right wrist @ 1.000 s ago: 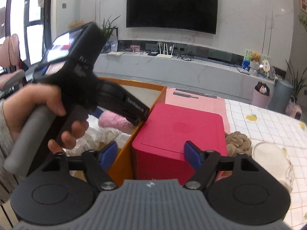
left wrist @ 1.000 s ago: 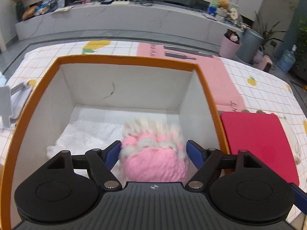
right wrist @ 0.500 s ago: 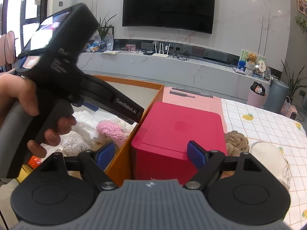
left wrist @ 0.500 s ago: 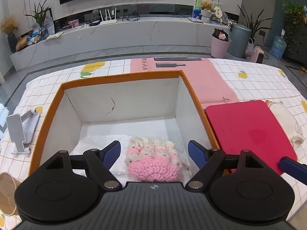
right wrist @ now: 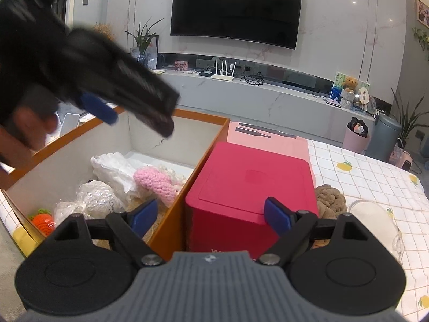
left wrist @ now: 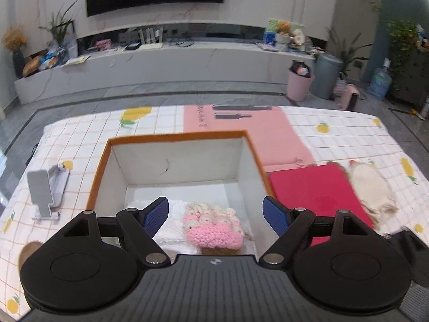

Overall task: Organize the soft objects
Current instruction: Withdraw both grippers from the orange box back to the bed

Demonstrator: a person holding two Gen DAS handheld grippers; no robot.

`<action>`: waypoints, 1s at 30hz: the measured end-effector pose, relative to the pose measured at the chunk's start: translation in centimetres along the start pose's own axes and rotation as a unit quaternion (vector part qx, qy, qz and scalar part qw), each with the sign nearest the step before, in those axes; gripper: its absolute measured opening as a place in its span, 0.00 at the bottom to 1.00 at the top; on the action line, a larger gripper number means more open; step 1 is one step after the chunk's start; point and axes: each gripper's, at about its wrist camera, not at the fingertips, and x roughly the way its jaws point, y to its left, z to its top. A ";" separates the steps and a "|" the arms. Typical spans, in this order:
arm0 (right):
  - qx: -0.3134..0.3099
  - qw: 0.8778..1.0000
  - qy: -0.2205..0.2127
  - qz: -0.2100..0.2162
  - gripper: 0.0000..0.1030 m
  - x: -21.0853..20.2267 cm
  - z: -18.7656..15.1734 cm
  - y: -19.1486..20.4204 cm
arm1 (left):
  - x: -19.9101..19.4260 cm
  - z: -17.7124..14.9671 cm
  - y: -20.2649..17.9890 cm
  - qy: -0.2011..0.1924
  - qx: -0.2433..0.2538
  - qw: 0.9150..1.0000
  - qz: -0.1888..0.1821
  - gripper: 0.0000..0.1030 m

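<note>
The left gripper (left wrist: 215,216) hangs above the orange-rimmed box (left wrist: 174,135), its 2 blue pads spread wide with nothing between them. Below it, the pink-and-cream knitted piece (left wrist: 213,228) lies released on the box floor near the right wall, resting against crumpled white tissue (right wrist: 115,170). From the right wrist view, bagged white items (right wrist: 91,201) and a small orange crocheted toy (right wrist: 43,221) sit at the near end of the box. The right gripper (right wrist: 207,216) is opening over the seam between the box and the red box (right wrist: 254,185), gripping nothing. A brown knitted bundle (right wrist: 329,200) and a cream pouch (right wrist: 372,214) lie right of the red box on the checked tablecloth (right wrist: 375,166).
</note>
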 end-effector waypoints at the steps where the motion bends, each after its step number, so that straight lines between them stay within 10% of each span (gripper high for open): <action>1: 0.001 1.000 0.005 -0.009 0.84 0.0 0.2 0.3 | -0.9 0.0 -0.2 -0.007 0.009 1.000 -0.004 0.91; 15: 0.091 0.995 -0.018 -0.042 0.82 -11.0 4.4 -10.9 | -13.1 -3.8 -5.3 -0.143 0.049 0.988 -0.011 0.91; 21: 0.101 0.987 -0.011 -0.121 0.83 -16.3 -0.5 -17.6 | -11.8 -7.5 -9.9 -0.147 0.060 0.987 0.003 0.91; 30: 0.125 0.983 0.074 -0.114 0.82 -12.5 -9.9 -23.2 | -4.0 -12.6 -16.3 -0.085 0.067 0.994 -0.034 0.91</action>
